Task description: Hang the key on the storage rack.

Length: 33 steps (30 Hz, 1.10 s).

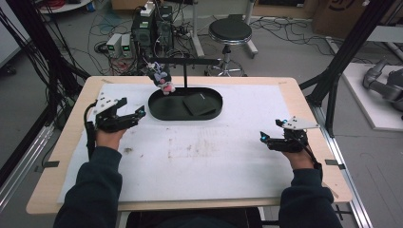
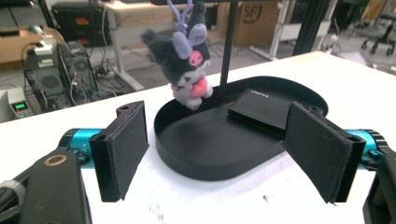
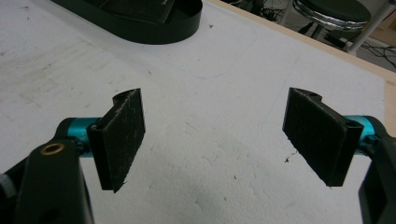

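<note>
Small grey-and-purple plush toy [image 2: 187, 60], its hanger top cut off, dangles over the oval black tray [image 2: 210, 154], at 12 o'clock beyond the left gripper [image 2: 224, 154], jaws apart, empty. Right gripper [image 3: 219, 140] jaws likewise apart.

Grey floor [image 1: 285, 52], tangled cables [image 1: 102, 28], black stool [image 1: 230, 31], computer towers [image 1: 152, 28].

1. Sleeves [image 1: 92, 190]: dark navy, long, both arms.
2. Left tool [image 1: 130, 117]: black body, grey 3-cornered plate on top, teal tips, black cable.
3. Right tool [image 1: 271, 131]: same build w/ grey plate, teal accents.
4. Pads [image 2: 123, 144]: flat black rect., fuzzy texture; teal cylinders behind, brass ring on the arm.
</note>
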### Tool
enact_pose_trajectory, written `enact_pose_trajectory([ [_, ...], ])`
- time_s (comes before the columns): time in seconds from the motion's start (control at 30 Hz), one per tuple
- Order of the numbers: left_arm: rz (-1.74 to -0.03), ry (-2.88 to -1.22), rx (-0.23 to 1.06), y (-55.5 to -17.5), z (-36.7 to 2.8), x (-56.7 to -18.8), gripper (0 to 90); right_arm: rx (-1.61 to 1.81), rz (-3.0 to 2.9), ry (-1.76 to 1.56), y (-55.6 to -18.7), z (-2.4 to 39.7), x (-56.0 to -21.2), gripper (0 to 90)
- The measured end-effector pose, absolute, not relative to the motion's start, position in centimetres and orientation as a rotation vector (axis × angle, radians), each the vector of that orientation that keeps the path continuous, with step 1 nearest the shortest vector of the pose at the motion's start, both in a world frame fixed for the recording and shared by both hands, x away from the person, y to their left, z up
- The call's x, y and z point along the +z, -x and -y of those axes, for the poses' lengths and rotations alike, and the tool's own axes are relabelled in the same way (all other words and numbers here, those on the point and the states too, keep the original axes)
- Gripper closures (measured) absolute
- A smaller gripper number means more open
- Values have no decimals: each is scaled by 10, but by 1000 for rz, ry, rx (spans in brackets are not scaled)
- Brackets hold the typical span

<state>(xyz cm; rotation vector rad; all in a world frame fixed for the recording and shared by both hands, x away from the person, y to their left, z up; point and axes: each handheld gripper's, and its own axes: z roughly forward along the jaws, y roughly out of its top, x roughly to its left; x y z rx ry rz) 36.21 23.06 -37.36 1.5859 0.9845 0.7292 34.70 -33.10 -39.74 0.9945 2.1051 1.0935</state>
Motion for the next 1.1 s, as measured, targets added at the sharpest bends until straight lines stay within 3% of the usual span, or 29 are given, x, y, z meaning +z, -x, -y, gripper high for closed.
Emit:
enact_pose_trajectory([
  [0.43, -1002, -1556, 753, -325, -242, -396, 220, 1103, -2083, -1010, -338, 334, -398, 215],
  [1.1, -991, -1576, 739, -318, -245, -402, 221, 1087, -2093, -1020, -345, 329, -401, 215],
])
